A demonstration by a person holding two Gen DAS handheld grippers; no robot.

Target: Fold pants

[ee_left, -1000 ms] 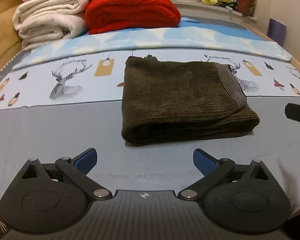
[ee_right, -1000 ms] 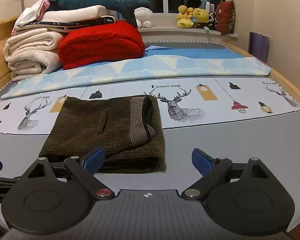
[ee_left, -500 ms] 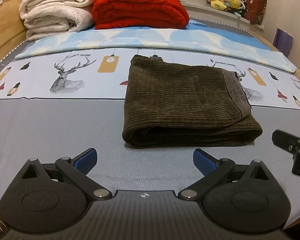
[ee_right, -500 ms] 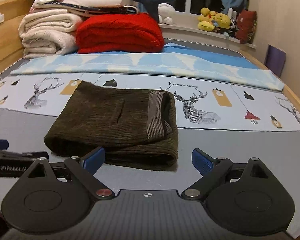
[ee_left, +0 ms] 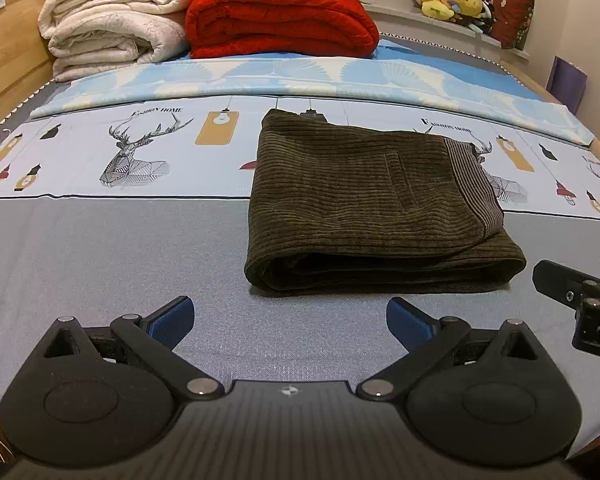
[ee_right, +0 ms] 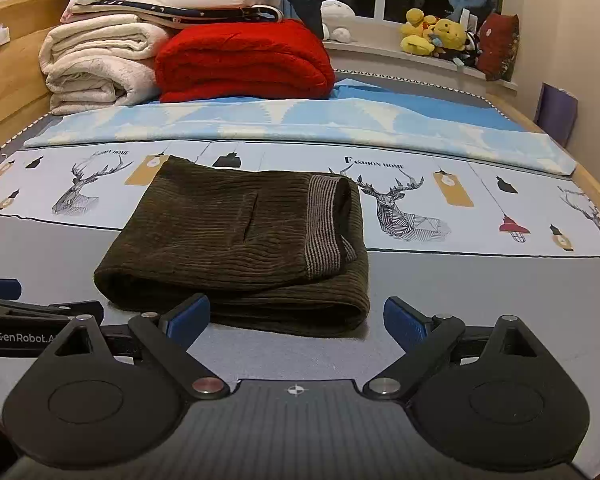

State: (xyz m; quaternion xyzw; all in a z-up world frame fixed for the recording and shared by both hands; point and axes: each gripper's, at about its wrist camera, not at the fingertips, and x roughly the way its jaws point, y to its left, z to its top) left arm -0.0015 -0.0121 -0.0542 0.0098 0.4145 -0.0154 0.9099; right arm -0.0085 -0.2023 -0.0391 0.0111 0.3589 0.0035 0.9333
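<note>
Pants folded on bed; both grippers empty, jaws spread.

One pair of dark olive corduroy pants (ee_left: 364, 200) lies in a compact folded stack on the grey-and-printed sheet (ee_left: 100, 248), striped waistband on its right side. Left gripper (ee_left: 290, 320) and right gripper (ee_right: 296, 318) sit just in front of the pants, not touching. At the bed's far end: one red blanket (ee_right: 244, 64), one stack of cream blankets (ee_right: 96, 64).

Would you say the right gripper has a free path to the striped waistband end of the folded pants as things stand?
Probably yes. The right gripper is open and empty, just short of the pants, and the striped waistband lies on top, ahead and slightly right. Nothing lies between them; the left gripper sits off to the side.
</note>
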